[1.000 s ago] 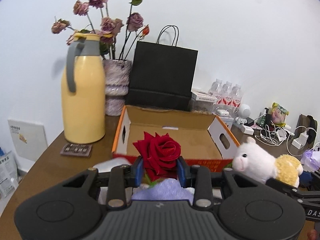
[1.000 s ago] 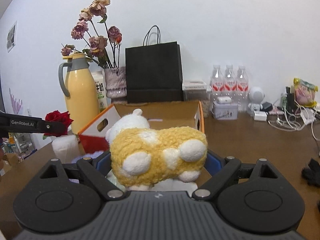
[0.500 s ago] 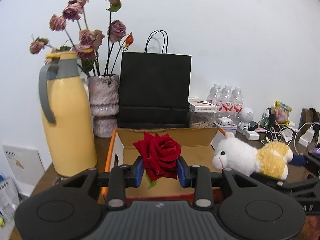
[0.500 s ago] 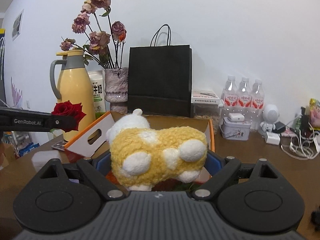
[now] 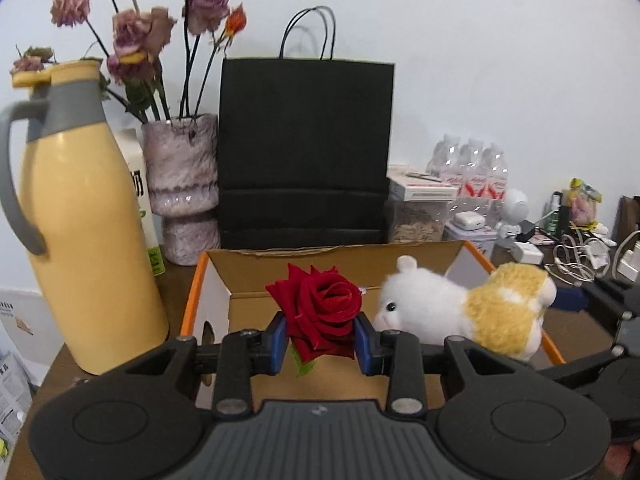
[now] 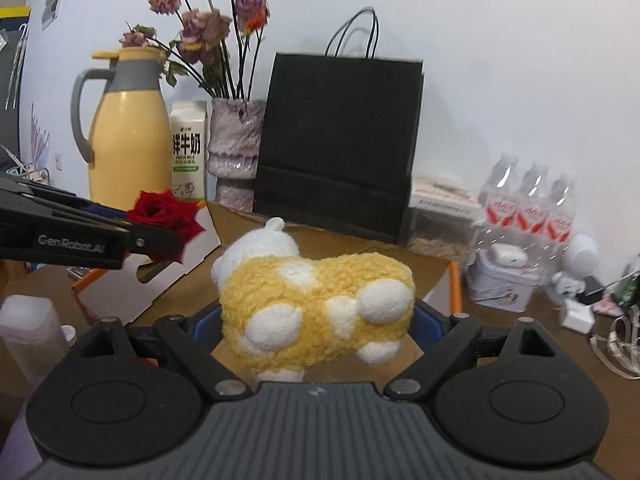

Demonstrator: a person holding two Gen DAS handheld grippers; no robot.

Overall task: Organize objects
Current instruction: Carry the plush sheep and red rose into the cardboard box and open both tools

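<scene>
Both grippers, left (image 5: 320, 338) clamping the rose (image 5: 322, 310) and right (image 6: 316, 326) clamping the plush sheep (image 6: 316, 306), now hover over the cardboard box (image 5: 340, 266), having crossed its near edge; release seems next.

Rose stem (image 5: 304, 366) hidden below the blue pads (image 5: 277, 340), water bottles (image 6: 528, 200) blurred, kettle handle (image 5: 12, 184) cut off at the left edge

Fuzzy plush toy (image 6: 316, 312), matt cardboard box (image 5: 420, 268), glossy plastic jug (image 5: 84, 240)

Left gripper (image 5: 320, 338) tilted slightly downward, jaws narrowed and clamped on a red rose (image 5: 320, 308), right gripper (image 6: 316, 324) beside it, jaws wide, gripping a plush toy (image 6: 316, 312)
</scene>
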